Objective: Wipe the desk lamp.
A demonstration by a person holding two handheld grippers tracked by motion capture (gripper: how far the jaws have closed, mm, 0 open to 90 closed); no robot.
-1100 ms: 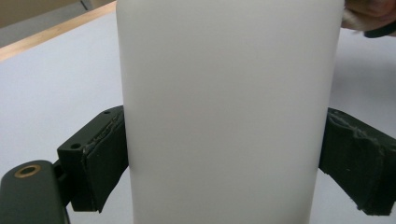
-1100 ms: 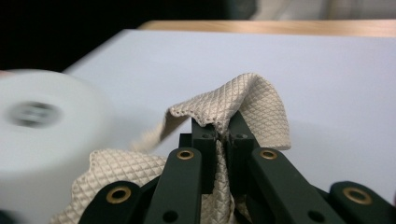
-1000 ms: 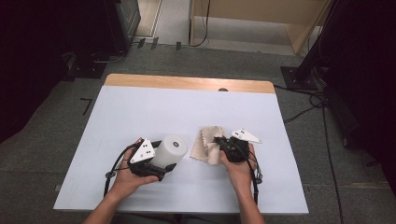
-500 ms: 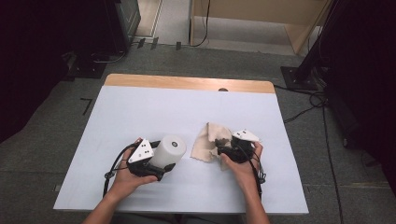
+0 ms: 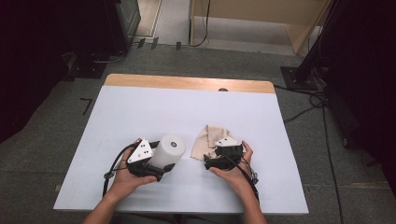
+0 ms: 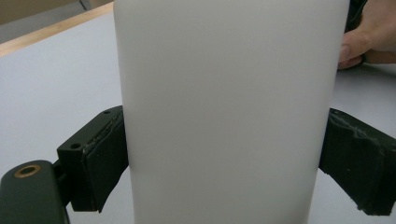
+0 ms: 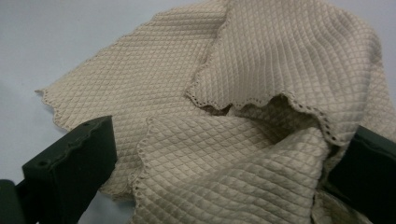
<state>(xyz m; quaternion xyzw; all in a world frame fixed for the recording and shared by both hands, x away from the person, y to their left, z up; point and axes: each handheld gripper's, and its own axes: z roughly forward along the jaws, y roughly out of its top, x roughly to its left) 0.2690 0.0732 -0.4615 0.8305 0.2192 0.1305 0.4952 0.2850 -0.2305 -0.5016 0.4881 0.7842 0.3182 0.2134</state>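
While the left gripper (image 5: 161,170) clamps the white cylinder (image 5: 168,150), the right gripper (image 7: 219,154) has just spread wide; the beige cloth (image 7: 261,93) lies loose between its jaws.

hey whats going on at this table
A person works at a table with a hand-held gripper in each hand. The left hand-held gripper is clamped on an upright white cylinder, pads against both its sides. The right hand-held gripper has just been opening its jaws over a crumpled beige quilted cloth, which lies loose on the table between the spread jaws, beside the cylinder.
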